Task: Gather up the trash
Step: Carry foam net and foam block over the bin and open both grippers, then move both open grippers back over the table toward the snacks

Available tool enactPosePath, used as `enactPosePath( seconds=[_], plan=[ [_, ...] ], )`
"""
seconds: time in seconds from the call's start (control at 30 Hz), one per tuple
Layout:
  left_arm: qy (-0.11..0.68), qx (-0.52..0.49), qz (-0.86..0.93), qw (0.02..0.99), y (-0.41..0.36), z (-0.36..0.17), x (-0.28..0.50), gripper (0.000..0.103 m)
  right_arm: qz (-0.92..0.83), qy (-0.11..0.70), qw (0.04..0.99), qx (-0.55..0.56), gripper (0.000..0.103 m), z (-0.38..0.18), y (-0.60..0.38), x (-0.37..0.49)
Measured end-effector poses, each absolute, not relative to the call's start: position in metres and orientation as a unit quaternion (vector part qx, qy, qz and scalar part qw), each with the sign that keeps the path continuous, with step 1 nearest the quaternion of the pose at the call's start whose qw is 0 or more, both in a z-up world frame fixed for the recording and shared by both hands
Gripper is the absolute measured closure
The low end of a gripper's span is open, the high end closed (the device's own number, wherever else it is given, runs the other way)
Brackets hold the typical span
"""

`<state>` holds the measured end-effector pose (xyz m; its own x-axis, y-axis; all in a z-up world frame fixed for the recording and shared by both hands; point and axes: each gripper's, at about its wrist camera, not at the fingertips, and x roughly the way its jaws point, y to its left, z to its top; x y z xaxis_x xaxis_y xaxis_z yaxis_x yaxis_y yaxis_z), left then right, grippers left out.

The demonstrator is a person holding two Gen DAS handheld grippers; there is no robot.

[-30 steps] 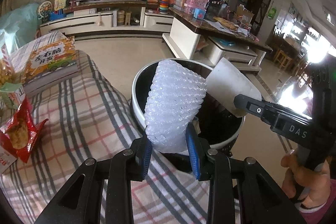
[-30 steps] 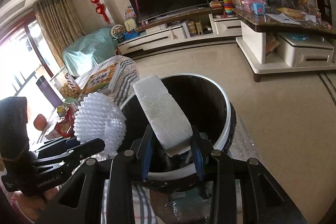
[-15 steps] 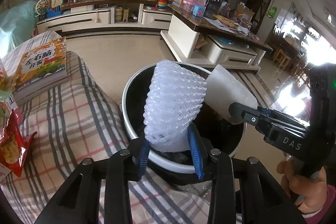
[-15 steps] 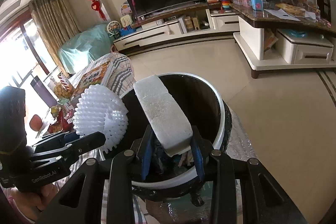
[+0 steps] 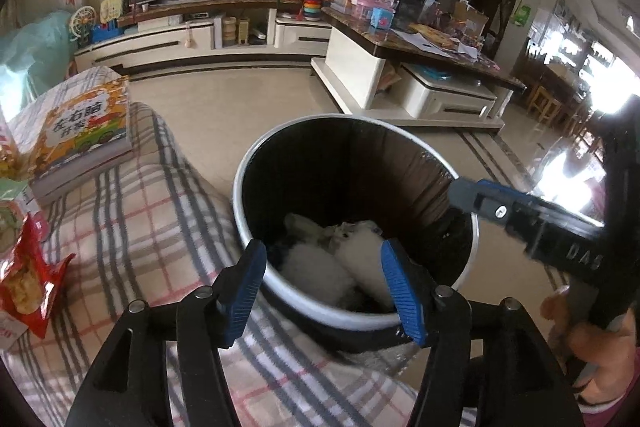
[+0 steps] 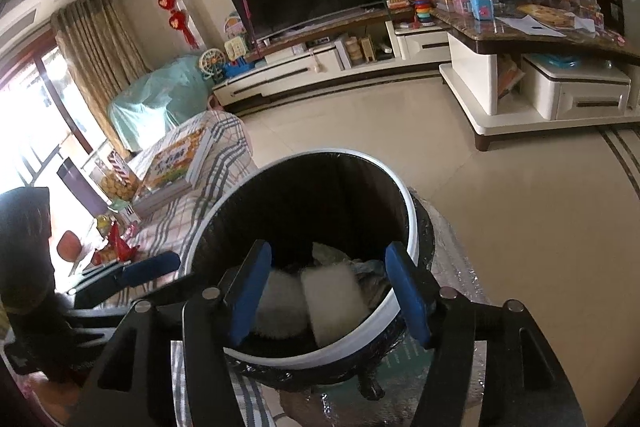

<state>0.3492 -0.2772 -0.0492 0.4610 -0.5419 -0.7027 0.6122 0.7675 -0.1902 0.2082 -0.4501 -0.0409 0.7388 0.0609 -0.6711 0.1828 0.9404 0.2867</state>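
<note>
Now, through the left wrist camera, the left gripper (image 5: 322,287) is hanging over the near rim of the trash bin (image 5: 256,163), its jaws having just been opening and standing released with nothing between them. Inside the bin the foam net (image 5: 314,277) is lying at six o'clock, its long axis seeming to run from seven toward one, though blur is making that hard to judge. Just beside it the foam block (image 5: 366,251) is lying, touching it. At three o'clock the right gripper (image 5: 476,197) is reaching over the rim. At nine o'clock a book (image 5: 80,131) is resting on the checked cloth (image 5: 152,227).

Through the right wrist camera, the right gripper (image 6: 328,291) is likewise standing released and empty, its jaws having just been opening. Below it the foam block (image 6: 334,301) is lying in the trash bin (image 6: 408,215), long axis pointing roughly toward twelve, with the foam net (image 6: 280,303) touching it at nine o'clock. Crumpled wrappers (image 6: 368,275) are lying behind them.
</note>
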Motion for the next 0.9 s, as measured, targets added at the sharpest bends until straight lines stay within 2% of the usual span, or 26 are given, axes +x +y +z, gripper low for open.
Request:
enactPosePath(
  seconds=[0.07, 0.13, 0.2, 0.77, 0.9],
  plan=[
    [0.388, 0.045, -0.333, 0.858, -0.269, -0.049, 0.34, 0.037, -0.032, 0.353, 0.919, 0.174, 0.039, -0.038, -0.449, 0.204],
    [0.38, 0.043, -0.323, 0.866, -0.256, -0.052, 0.329, 0.034, -0.031, 0.346, 0.921, 0.174, 0.027, -0.036, -0.444, 0.198],
    [0.381, 0.039, -0.318, 0.867, -0.245, -0.056, 0.32, 0.034, -0.027, 0.339, 0.924, 0.173, 0.021, -0.034, -0.439, 0.194],
    [0.404, -0.038, -0.238, 0.882, -0.11, -0.07, 0.262, 0.034, 0.049, 0.332, 0.927, 0.166, 0.012, -0.038, -0.355, 0.175],
    [0.403, -0.058, -0.221, 0.886, -0.087, -0.067, 0.25, 0.029, 0.073, 0.342, 0.923, 0.161, 0.012, -0.041, -0.334, 0.177]
  ],
)
